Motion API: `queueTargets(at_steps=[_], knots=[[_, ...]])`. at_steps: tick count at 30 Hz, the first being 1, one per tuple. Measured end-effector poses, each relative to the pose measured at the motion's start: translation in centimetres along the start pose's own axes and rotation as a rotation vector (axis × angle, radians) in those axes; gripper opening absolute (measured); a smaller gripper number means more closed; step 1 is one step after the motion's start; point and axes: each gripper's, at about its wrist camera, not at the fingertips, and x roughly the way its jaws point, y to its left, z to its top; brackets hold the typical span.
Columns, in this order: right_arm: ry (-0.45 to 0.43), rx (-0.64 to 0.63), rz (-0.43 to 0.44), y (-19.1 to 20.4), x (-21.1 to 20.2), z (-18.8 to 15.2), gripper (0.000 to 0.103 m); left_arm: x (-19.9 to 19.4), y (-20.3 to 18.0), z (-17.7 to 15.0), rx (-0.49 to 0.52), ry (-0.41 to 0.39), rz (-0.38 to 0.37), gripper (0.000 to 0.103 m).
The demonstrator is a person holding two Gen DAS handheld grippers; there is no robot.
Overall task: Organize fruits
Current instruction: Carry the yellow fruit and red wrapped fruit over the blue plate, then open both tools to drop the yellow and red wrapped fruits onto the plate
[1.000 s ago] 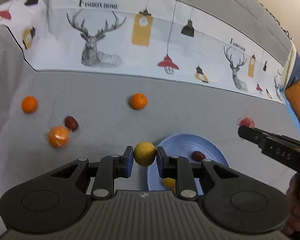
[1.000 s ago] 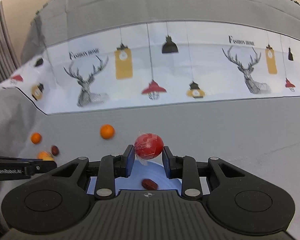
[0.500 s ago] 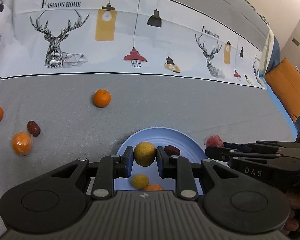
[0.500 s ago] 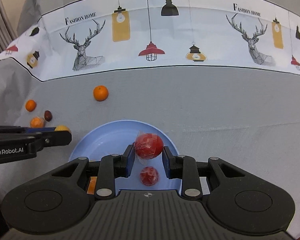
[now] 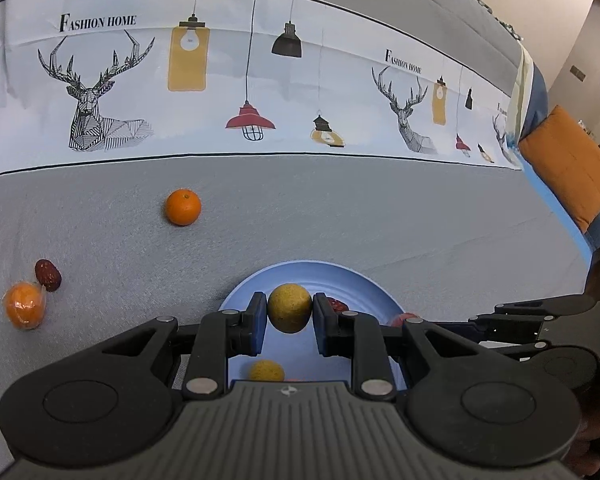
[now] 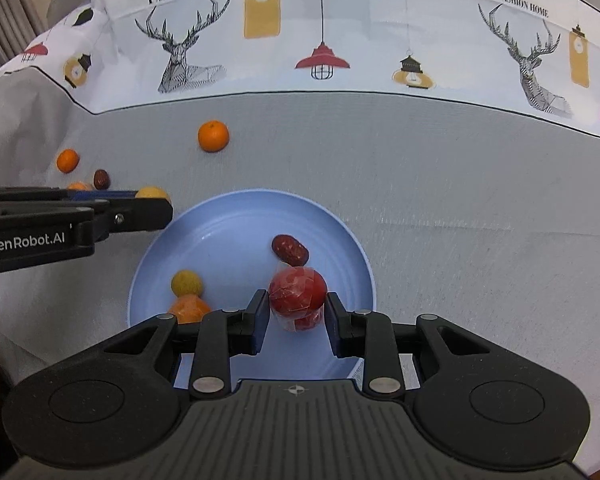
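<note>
My left gripper [image 5: 290,314] is shut on a round yellow fruit [image 5: 290,307] above the near-left part of the blue plate [image 5: 364,282]. In the right wrist view that gripper [image 6: 158,204] comes in from the left beside the plate's rim [image 6: 228,220]. A red wrapped fruit [image 6: 297,293] is clamped in my shut right gripper [image 6: 298,306], low over the plate's near half. On the plate lie a dark red date [image 6: 290,249], a small yellow fruit [image 6: 187,283] and a wrapped orange fruit [image 6: 190,309].
Loose on the grey cloth to the left are an orange [image 5: 183,207], a date [image 5: 48,275], a wrapped orange fruit [image 5: 24,306] and another orange [image 6: 67,160]. A deer-print white band runs across the back. An orange cushion [image 5: 568,168] sits far right.
Both grippers have come in over the blue plate, which now fills more of each view. The right one has sunk and tipped down toward it. Both grips are unchanged.
</note>
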Motion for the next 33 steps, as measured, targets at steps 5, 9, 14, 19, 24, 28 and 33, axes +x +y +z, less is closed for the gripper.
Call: queueTargets(at_steps=[5, 9, 14, 19, 24, 28, 33], knots=[[0.01, -0.015, 0.005, 0.1, 0.2, 0.1, 0.031, 0.3, 0.1, 0.0, -0.001, 0.004, 0.004, 0.027], [0.014, -0.022, 0.004, 0.1, 0.2, 0.1, 0.031, 0.6, -0.1, 0.0, 0.01, 0.008, 0.004, 0.027], [0.016, -0.022, 0.002, 0.1, 0.3, 0.1, 0.031, 0.8, -0.5, 0.0, 0.021, 0.01, 0.005, 0.027], [0.015, -0.022, 0.0, -0.1, 0.3, 0.1, 0.031, 1.1, -0.8, 0.0, 0.031, 0.012, 0.004, 0.027], [0.016, -0.021, -0.001, -0.2, 0.3, 0.1, 0.031, 1.1, -0.9, 0.0, 0.034, 0.012, 0.002, 0.027], [0.016, -0.023, -0.003, -0.3, 0.2, 0.0, 0.031, 1.1, -1.0, 0.0, 0.038, 0.011, 0.002, 0.027], [0.017, -0.023, -0.003, -0.2, 0.2, 0.1, 0.031, 1.2, -1.0, 0.0, 0.038, 0.011, 0.002, 0.027]])
